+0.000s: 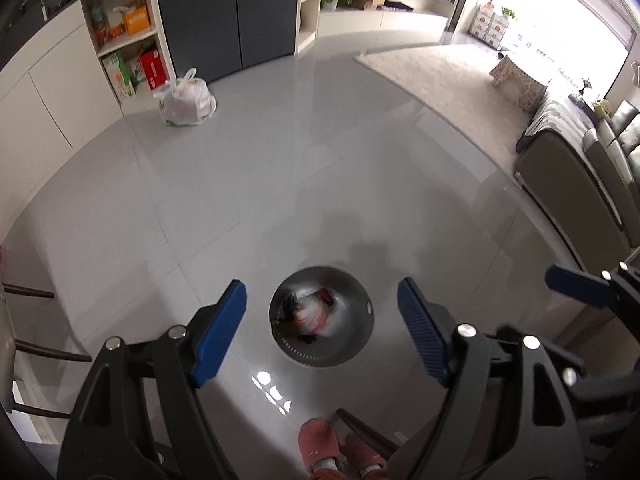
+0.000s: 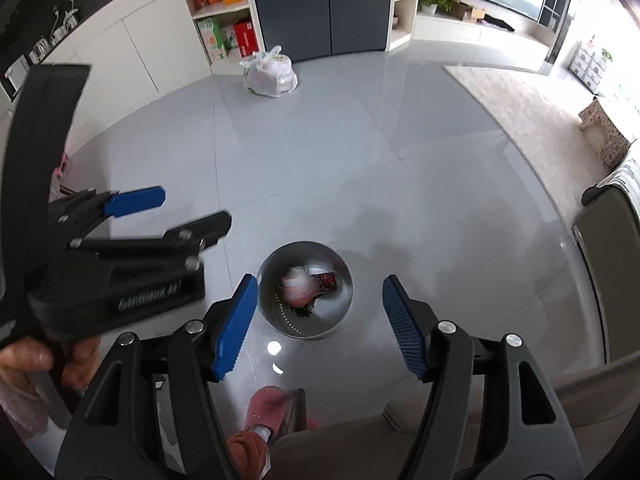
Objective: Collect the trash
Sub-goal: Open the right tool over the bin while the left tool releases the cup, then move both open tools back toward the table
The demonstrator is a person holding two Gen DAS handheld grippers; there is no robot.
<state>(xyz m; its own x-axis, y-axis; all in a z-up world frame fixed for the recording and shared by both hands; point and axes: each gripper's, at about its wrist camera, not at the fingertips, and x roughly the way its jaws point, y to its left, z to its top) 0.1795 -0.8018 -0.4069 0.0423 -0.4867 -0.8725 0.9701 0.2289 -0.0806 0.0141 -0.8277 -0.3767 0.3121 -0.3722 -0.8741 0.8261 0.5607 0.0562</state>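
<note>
Grey tile floor [image 1: 280, 152] fills both views, glossy, with light glints at 6 o'clock. A pale rug [image 1: 432, 76] lies at 1 o'clock in the left view, and a sofa [image 1: 592, 168] runs along the 3 o'clock edge. Dark cabinet doors [image 2: 320, 4] stand at 12 o'clock in the right view, with open shelves [image 2: 220, 12] of boxes and jars beside them at 11.

My left gripper [image 1: 322, 328] is spread wide with nothing between its blue pads; in the right view it juts in from 9 o'clock [image 2: 188, 216], held in a hand [image 2: 36, 360], though from that side I cannot tell the gap. My right gripper [image 2: 320, 328] is also wide apart and empty; one of its blue tips shows in the left view at 3 o'clock [image 1: 576, 284].

The bin [image 1: 322, 322], a round metal one, stands on the floor seen from above, framed between the pads in both views [image 2: 306, 290]. Trash sits inside it: a white-and-red wad [image 2: 298, 286], blurred, a red-dark packet [image 2: 326, 280] touching it, and some dark bits I cannot make out.

A tied white bag [image 1: 186, 100] sits on the floor at 11 o'clock, just in front of the shelves, well apart from the bin [image 2: 272, 74].

Pink slippers [image 1: 340, 448] are at 6 o'clock, near the bin.
</note>
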